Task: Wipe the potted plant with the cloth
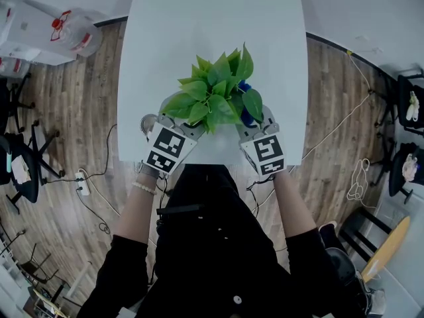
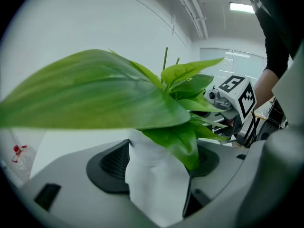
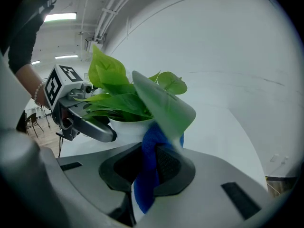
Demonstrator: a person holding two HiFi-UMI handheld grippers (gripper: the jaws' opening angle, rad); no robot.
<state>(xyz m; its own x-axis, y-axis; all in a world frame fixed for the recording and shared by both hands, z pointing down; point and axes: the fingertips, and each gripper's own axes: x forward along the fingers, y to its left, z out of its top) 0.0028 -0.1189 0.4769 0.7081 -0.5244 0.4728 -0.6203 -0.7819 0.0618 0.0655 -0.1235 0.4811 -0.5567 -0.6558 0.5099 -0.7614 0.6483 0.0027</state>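
The long white table (image 1: 212,32) carried the leafy green potted plant (image 1: 215,91) near its front edge, straight ahead of the person and between the two tools. The plant stood upright in its small white pot (image 3: 127,127). Its long axis ran vertically, and the leaves fanned outward on every side. The left gripper (image 2: 159,172) sat low at the plant's left with its jaws wide apart. The pot showed in the gap at their tips, and no firm clamp on it could be made out. The right gripper (image 3: 145,172) was closed on the bright blue cloth (image 3: 149,144). The cloth lay lengthwise along the jaws, its free end bunched up against the pale underside of a broad leaf (image 3: 164,106) on the plant's right. The wiping step looked under way, on that leaf. The next move probably called for a light stroke from stem toward tip, with the pot kept steady so it would not tip.
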